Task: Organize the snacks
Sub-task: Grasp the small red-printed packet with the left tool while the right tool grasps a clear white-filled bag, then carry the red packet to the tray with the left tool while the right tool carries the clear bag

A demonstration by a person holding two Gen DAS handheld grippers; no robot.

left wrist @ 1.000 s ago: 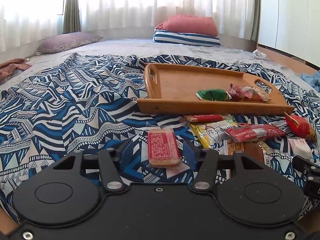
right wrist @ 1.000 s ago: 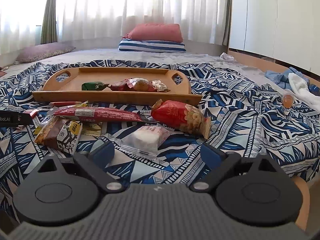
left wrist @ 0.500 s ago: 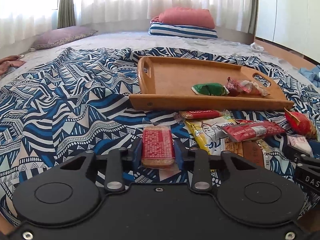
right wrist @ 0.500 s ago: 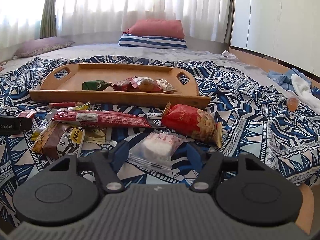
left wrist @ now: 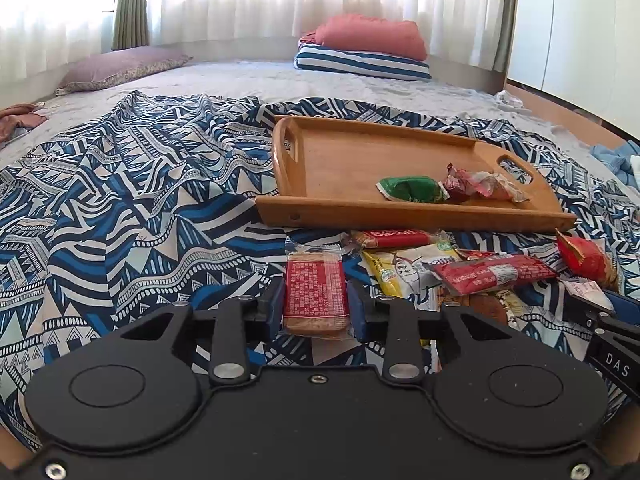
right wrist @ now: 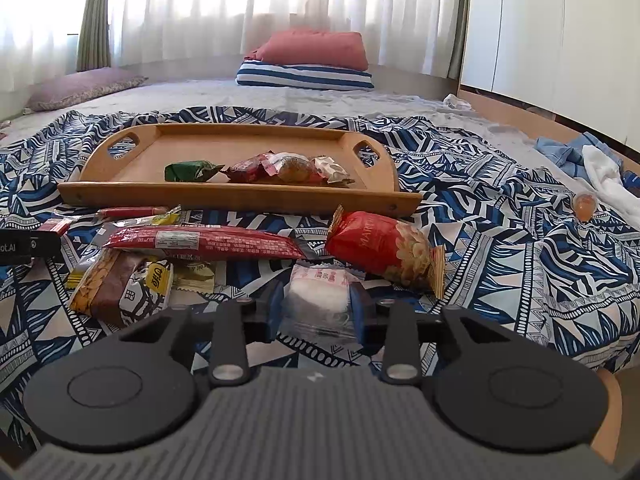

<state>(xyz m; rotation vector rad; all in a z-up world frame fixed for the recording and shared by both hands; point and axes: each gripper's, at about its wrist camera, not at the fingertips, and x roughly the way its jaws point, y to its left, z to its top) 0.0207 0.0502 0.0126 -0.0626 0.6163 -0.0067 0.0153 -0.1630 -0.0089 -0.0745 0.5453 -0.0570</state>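
Note:
My left gripper [left wrist: 316, 304] is shut on a red-labelled biscuit pack [left wrist: 316, 292] just above the patterned blanket. My right gripper [right wrist: 316, 300] is shut on a white snack in clear wrap [right wrist: 318, 288]. A wooden tray [left wrist: 344, 156], also in the right wrist view [right wrist: 240, 194], lies ahead and holds a green packet [left wrist: 412, 189] and red-wrapped snacks [left wrist: 476, 184]. In front of the tray lie loose snacks: a long red bar [right wrist: 200, 242], a red peanut bag [right wrist: 384, 248] and a brown and yellow packet [right wrist: 116, 284].
The blue and white patterned blanket [left wrist: 120, 216] covers the bed. Pillows [left wrist: 364, 46] lie at the far end. Clothes [right wrist: 592, 160] and a small orange jelly cup [right wrist: 585, 206] lie at the right. White cupboards [right wrist: 560, 20] stand at the right.
Both grippers went from open to shut, the left on the biscuit pack, the right on the white snack. Both have risen a little, and the tray shows from higher up.

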